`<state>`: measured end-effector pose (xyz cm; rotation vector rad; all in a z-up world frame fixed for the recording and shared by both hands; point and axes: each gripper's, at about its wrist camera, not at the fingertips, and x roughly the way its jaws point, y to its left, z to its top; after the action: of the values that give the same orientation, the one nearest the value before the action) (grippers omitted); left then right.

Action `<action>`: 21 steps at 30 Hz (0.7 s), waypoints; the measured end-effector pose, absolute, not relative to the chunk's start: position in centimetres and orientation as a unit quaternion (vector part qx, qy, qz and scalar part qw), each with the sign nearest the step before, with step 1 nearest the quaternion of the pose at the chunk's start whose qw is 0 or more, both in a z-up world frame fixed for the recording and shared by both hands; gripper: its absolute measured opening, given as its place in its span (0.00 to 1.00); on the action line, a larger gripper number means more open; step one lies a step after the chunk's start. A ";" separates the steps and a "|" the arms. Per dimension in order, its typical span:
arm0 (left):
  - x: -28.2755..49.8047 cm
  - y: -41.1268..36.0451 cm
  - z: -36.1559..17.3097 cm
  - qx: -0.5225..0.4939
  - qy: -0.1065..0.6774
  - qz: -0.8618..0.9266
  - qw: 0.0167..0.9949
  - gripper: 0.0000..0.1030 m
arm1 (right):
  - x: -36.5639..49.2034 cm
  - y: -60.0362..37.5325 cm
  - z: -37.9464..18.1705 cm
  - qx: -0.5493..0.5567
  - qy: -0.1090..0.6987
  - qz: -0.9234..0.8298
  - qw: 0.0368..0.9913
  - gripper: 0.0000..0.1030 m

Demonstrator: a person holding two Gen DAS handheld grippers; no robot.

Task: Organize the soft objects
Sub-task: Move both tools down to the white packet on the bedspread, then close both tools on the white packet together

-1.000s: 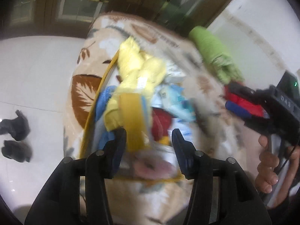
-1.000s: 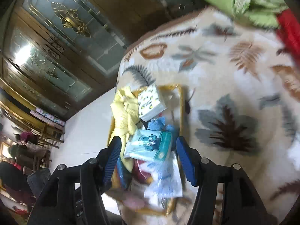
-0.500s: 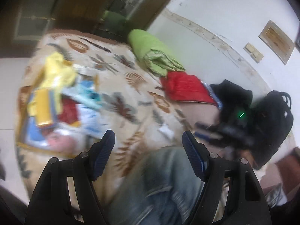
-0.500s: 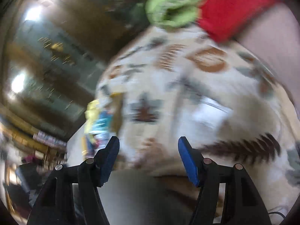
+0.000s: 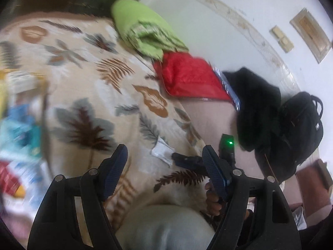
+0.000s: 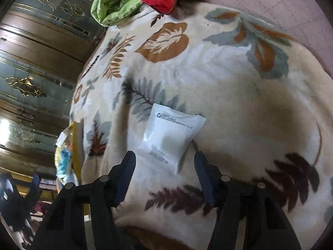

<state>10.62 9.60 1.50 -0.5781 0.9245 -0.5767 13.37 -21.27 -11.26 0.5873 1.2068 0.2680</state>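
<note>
Right gripper (image 6: 164, 162), jaws closing but not yet touching, we hover over the white pouch (image 6: 171, 134) on the blanket (image 6: 239, 87) to collect it, left gripper (image 5: 164, 162) open, empty nearby.

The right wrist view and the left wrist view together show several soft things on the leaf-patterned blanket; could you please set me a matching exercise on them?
Things:
1. white sealed packet
2. green folded quilt
3. red padded garment
4. black backpack

Places:
A. by the wall, off the blanket
B. between the quilt and black clothing
C. just ahead of the right gripper
D. far end of the blanket

Pairs: 1-C, 2-D, 3-B, 4-A
</note>
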 end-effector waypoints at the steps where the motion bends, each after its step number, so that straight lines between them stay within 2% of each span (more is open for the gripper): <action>1: 12.1 8.5 0.9 -0.265 0.447 -0.284 0.806 0.72 | 13.5 -21.2 -11.7 0.274 0.561 0.121 0.772 0.46; 3: 14.8 6.5 -0.5 -0.252 0.479 -0.291 0.789 0.72 | 13.4 -20.9 -11.6 0.256 0.556 0.114 0.783 0.42; 11: 24.2 -4.4 -9.4 -0.175 0.622 -0.347 0.679 0.72 | 14.1 -20.4 -11.6 0.235 0.547 0.115 0.795 0.40; 13: 25.2 -6.1 -11.4 -0.156 0.649 -0.356 0.654 0.72 | 14.0 -20.3 -11.8 0.222 0.549 0.105 0.799 0.28; 16: 25.9 -6.6 -12.0 -0.192 0.643 -0.365 0.645 0.70 | 13.9 -20.2 -11.9 0.206 0.546 0.109 0.805 0.21; 17: 26.1 -6.6 -12.3 -0.216 0.646 -0.367 0.633 0.63 | 13.9 -20.3 -12.0 0.206 0.547 0.111 0.804 0.20; 19: 25.9 -6.3 -13.1 -0.220 0.654 -0.350 0.633 0.35 | 14.1 -20.8 -12.0 0.215 0.550 0.114 0.799 0.16; 21: 25.6 -5.1 -13.4 -0.244 0.651 -0.338 0.635 0.27 | 14.1 -20.9 -11.8 0.216 0.551 0.118 0.797 0.13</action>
<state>25.56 -5.13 -13.37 -0.5568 1.4878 -0.7732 14.09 -20.86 -11.83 0.4647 1.1824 0.2528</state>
